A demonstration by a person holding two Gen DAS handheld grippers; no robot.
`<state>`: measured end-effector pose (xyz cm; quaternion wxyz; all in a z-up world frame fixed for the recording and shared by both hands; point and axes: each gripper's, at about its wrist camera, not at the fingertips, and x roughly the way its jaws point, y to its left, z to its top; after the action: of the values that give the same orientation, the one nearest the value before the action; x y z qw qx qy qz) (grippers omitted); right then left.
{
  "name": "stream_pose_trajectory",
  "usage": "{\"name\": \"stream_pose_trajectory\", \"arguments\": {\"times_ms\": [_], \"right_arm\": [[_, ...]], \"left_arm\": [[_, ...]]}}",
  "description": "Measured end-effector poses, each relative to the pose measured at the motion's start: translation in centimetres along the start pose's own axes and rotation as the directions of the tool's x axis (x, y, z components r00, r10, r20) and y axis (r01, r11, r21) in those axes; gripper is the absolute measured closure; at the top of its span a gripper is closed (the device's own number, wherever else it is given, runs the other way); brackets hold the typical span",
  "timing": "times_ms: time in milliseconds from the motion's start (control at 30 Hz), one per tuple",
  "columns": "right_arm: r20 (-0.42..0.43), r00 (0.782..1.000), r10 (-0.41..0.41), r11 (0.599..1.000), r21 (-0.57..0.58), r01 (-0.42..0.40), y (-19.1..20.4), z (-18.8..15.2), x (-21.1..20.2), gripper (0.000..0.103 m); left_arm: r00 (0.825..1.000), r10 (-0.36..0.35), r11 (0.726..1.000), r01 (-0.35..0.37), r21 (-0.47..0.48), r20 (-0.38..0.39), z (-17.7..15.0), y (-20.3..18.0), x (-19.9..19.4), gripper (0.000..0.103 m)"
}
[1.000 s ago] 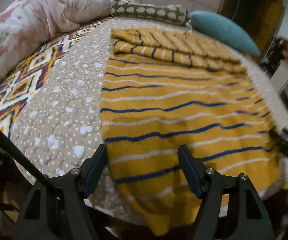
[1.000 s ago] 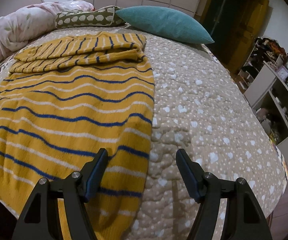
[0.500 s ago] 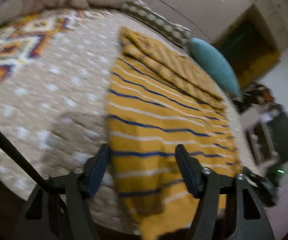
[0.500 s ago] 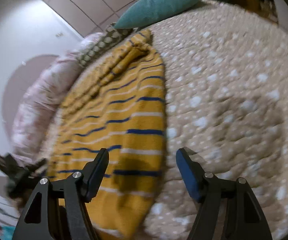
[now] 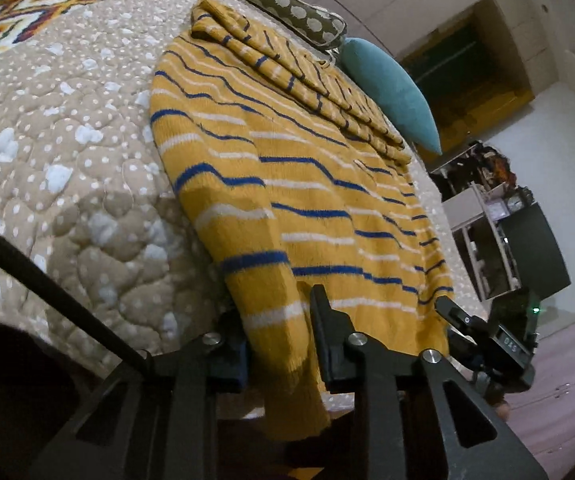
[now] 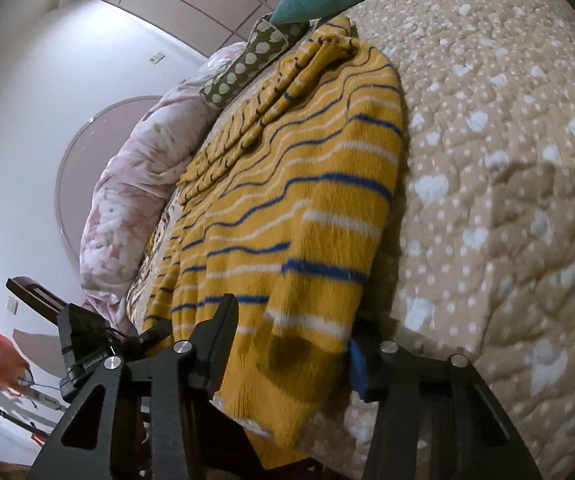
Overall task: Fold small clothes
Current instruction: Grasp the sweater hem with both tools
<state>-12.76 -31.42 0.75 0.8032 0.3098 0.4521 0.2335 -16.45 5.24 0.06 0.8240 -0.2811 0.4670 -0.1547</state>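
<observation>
A mustard-yellow knitted sweater with blue and white stripes [image 5: 307,184] is seen spread over a beige quilted bedspread dotted with white [image 5: 67,152], its hem hanging over the near edge of the bed, right at both grippers. The left gripper [image 5: 277,344] is set astride the hem's left corner, with the fabric between its closing jaws; the left finger is largely hidden behind the cloth, so it cannot be told whether the pads already press on the knit. The right gripper [image 6: 291,344] is placed likewise at the hem's right corner, its jaws closing with a fold of the sweater between them; a gap appears to remain on the left side, and the blue-padded right finger [image 6: 357,364] is partly covered by fabric. The hem's lowest part is cut off below each gripper. Far ahead of the grippers, the sleeves are seen folded across the upper body of the garment. Beyond them lie an olive cushion with pale spots [image 5: 287,12] and a teal pillow [image 5: 391,88]. To the left of the right gripper, a pink floral duvet [image 6: 127,184] is bunched up; the other gripper appears at each frame's edge, blurred and partly cropped.
</observation>
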Motion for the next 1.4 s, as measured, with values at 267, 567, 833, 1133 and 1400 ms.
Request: {"name": "stream_pose_trajectory", "arguments": {"times_ms": [267, 567, 833, 1133, 1400], "right_arm": [[0.002, 0.996, -0.094, 0.996, 0.010, 0.094, 0.6, -0.5, 0.7, 0.087], [-0.024, 0.999, -0.039, 0.992, -0.118, 0.036, 3.2, -2.2, -5.0, 0.094], [-0.127, 0.990, -0.066, 0.961, -0.275, 0.029, 6.7, -7.1, -5.7, 0.094], [0.020, 0.999, -0.037, 0.941, -0.336, 0.042, 9.7, 2.8, -2.6, 0.094], [0.141, 0.977, -0.161, 0.937, -0.288, 0.196, 11.0, 14.9, 4.1, 0.094]], "left_arm": [[0.991, 0.133, 0.990, -0.134, 0.050, 0.016, 1.9, -0.9, -2.4, 0.095], [0.988, 0.145, 0.980, -0.152, 0.127, 0.061, 0.2, -1.3, -9.8, 0.096], [0.984, 0.178, 0.982, -0.179, 0.058, 0.030, -1.4, 2.3, -11.4, 0.095], [0.960, 0.174, 0.973, -0.201, 0.110, 0.218, 10.7, -1.4, -8.8, 0.095], [0.960, 0.240, 0.969, -0.245, 0.015, 0.144, 22.7, -0.5, 0.9, 0.095]]}}
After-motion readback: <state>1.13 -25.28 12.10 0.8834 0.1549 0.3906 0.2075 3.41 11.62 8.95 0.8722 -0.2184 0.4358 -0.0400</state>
